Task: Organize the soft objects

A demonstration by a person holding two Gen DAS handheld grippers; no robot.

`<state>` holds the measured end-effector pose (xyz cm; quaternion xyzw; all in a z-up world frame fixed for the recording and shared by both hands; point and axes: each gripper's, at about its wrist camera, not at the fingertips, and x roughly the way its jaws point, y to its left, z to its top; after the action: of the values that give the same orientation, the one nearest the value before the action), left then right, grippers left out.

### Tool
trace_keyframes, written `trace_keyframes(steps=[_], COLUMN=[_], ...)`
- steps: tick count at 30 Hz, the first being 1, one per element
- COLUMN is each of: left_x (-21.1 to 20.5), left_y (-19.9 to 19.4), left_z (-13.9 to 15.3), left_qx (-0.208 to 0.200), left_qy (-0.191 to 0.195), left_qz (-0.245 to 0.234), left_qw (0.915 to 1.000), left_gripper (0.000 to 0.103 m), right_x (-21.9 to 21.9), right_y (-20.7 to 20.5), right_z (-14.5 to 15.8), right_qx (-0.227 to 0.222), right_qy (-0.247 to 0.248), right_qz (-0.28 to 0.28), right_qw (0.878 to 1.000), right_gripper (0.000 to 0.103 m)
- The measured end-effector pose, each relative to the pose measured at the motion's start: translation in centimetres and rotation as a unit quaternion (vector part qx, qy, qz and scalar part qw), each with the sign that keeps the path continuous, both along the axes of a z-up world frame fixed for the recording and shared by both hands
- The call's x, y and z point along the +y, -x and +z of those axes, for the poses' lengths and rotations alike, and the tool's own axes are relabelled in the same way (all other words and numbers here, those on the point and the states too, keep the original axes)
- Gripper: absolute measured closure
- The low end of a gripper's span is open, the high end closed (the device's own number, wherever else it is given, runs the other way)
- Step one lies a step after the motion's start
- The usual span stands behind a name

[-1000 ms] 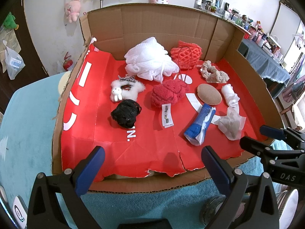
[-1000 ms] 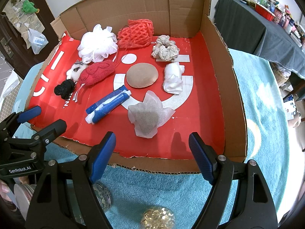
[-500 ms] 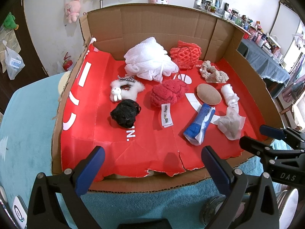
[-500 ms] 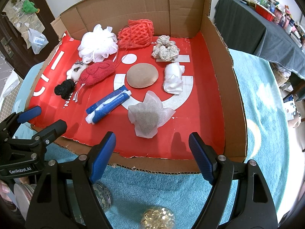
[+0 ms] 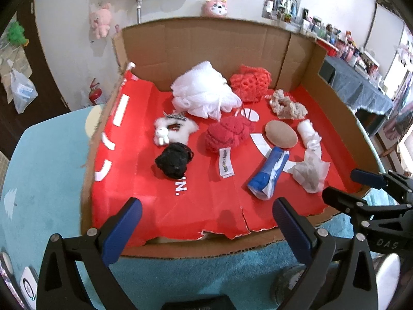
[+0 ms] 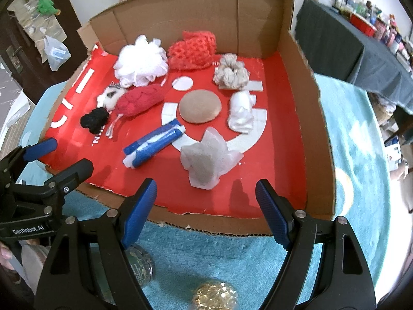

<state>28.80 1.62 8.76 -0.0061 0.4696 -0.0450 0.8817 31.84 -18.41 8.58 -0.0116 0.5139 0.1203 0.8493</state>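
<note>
Left wrist view shows 10 soft things lying on the red liner of a cardboard box [image 5: 214, 49] that fills the middle of the frame. At the back are 1 white mesh pouf [image 5: 204, 94], 1 orange-red net ball [image 5: 250, 82] touching it, and 1 beige scrunchie [image 5: 286, 104] to their right. The middle row holds 1 white furry bunny scrunchie [image 5: 173, 130], 1 red knitted piece [image 5: 227, 134] with a white tag whose print is too small to read, 1 tan oval pad [image 5: 281, 134] and 1 white cloth roll [image 5: 308, 135]. Nearest the lower edge are 1 black scrunchie [image 5: 174, 160], 1 blue-and-white roll [image 5: 268, 173] and 1 crumpled translucent wrapper [image 5: 309, 173]. White letters "IN." show on the liner below the black scrunchie.

The left gripper [image 5: 204, 217] sits at the bottom centre, its 2 blue-padded fingers spread apart over the box's near edge, with nothing between them. Right wrist view shows the right gripper [image 6: 206, 204] likewise wide apart and empty at the bottom centre. The other gripper's body at lower left reads "GenRobot.AI"; in the left view the one at lower right reads "DAS".
</note>
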Motion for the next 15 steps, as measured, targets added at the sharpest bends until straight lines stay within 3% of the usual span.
trace_keyframes(steps=[9,13,15], left_x=[1.7,1.5,1.2], left_y=[6.2,10.9,13.5], left_z=[5.9,7.4,7.4], left_qx=[-0.089,-0.129,-0.147], left_qy=[0.011,0.032,0.035], left_qz=[0.02,0.007,0.001], left_qw=[0.9958,0.9911,0.9886], left_gripper=[0.0,0.0,0.0], right_x=[-1.8,-2.4,-2.3], right_y=[4.2,8.4,11.5], right_z=[5.5,7.6,7.9], right_qx=[-0.084,-0.129,-0.151], right_qy=[0.01,0.009,0.007], right_qz=[-0.028,-0.029,-0.022], right_qw=[0.996,0.991,0.988], right_gripper=[0.025,0.024,0.02])
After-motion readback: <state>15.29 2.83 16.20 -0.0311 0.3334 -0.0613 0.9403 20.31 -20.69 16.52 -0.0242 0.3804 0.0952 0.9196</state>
